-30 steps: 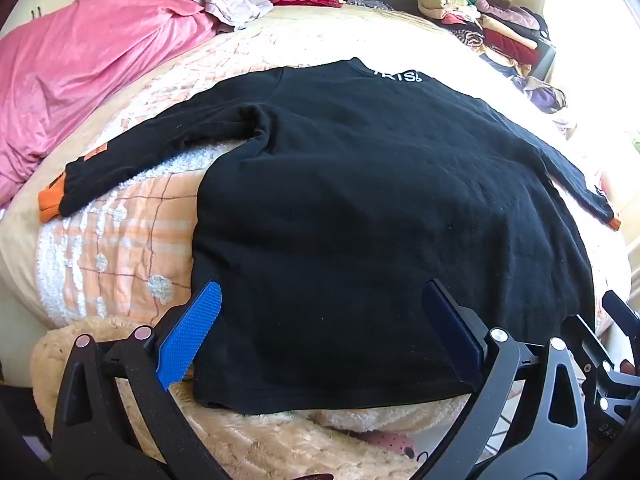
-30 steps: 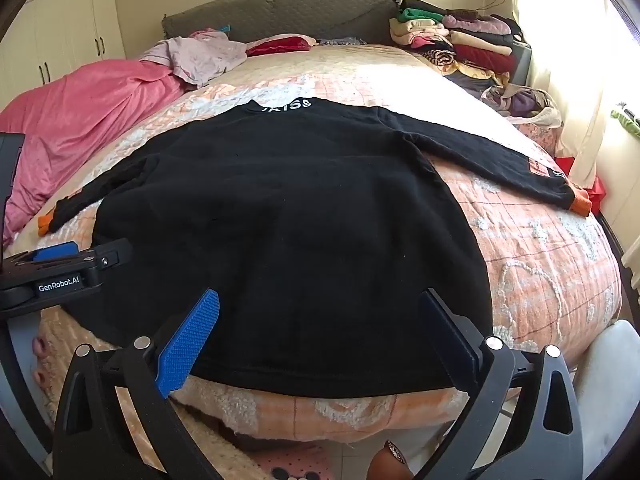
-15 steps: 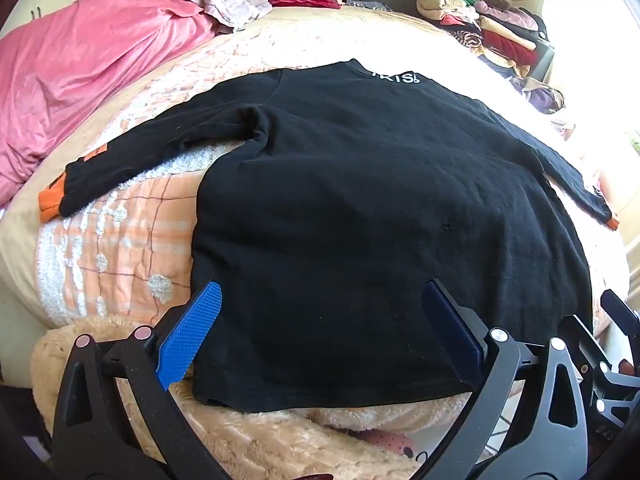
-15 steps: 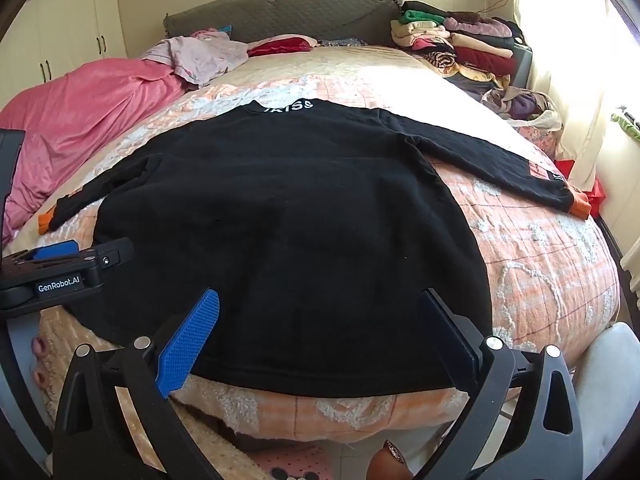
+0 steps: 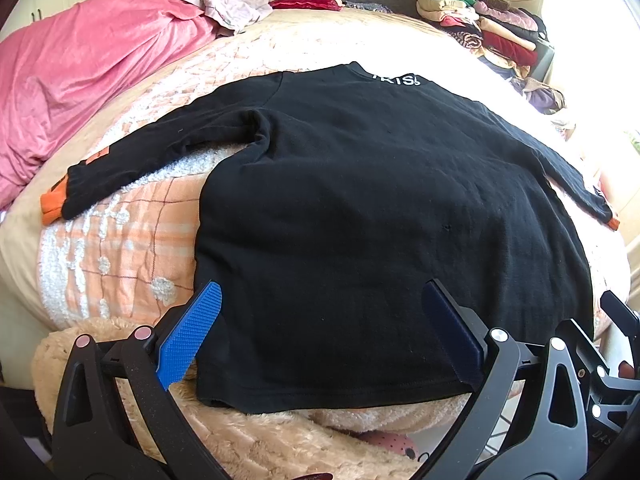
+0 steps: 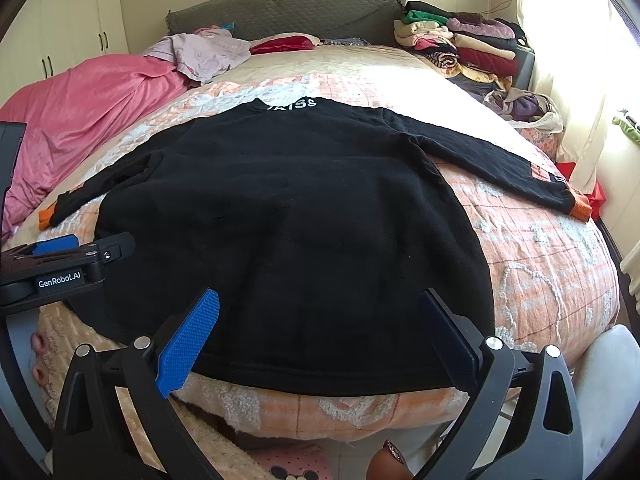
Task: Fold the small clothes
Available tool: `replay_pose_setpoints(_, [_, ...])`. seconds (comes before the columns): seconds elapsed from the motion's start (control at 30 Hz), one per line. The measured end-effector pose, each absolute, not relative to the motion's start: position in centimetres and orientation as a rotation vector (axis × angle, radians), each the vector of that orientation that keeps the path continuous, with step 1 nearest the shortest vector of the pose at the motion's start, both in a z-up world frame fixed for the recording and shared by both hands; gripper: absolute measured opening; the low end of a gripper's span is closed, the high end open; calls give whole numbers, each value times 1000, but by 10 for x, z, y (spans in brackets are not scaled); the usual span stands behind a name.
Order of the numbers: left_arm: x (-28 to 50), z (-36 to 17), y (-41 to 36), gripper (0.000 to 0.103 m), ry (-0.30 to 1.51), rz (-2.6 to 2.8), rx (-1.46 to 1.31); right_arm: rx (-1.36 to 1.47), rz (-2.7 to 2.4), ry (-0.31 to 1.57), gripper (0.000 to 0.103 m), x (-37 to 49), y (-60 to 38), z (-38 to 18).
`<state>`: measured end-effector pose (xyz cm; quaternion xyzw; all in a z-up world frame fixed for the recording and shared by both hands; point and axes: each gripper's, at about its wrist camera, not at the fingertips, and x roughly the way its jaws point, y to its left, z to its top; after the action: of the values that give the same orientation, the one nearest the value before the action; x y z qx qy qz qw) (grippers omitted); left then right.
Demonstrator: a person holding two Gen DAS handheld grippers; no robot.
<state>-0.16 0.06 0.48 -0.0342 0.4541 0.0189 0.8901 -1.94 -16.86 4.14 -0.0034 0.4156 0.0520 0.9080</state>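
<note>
A black long-sleeved sweater (image 5: pixel 360 216) lies spread flat on the bed, back up, with white lettering at the collar and orange cuffs; it also shows in the right wrist view (image 6: pixel 296 220). Both sleeves stretch outward. My left gripper (image 5: pixel 320 332) is open and empty, its blue pads just above the hem's left part. My right gripper (image 6: pixel 316 332) is open and empty, over the hem's right part. The left gripper's body (image 6: pixel 60 268) shows at the left of the right wrist view.
An orange-checked bedspread (image 6: pixel 540 264) covers the bed. A pink quilt (image 5: pixel 80 80) lies at the left. Loose clothes (image 6: pixel 204 54) lie near the headboard. A stack of folded clothes (image 6: pixel 468 48) stands at the back right. A fluffy beige blanket (image 5: pixel 260 440) hangs at the near edge.
The left wrist view has tilted up and moved slightly forward over the hem. The right gripper has barely moved. Both stay open.
</note>
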Motion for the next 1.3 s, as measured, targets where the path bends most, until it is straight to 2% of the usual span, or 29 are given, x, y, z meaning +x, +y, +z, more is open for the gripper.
replay_pose_setpoints(1.3, [4,8,-10,94,933,35,-50,20,120,835,99,-17,-169,48])
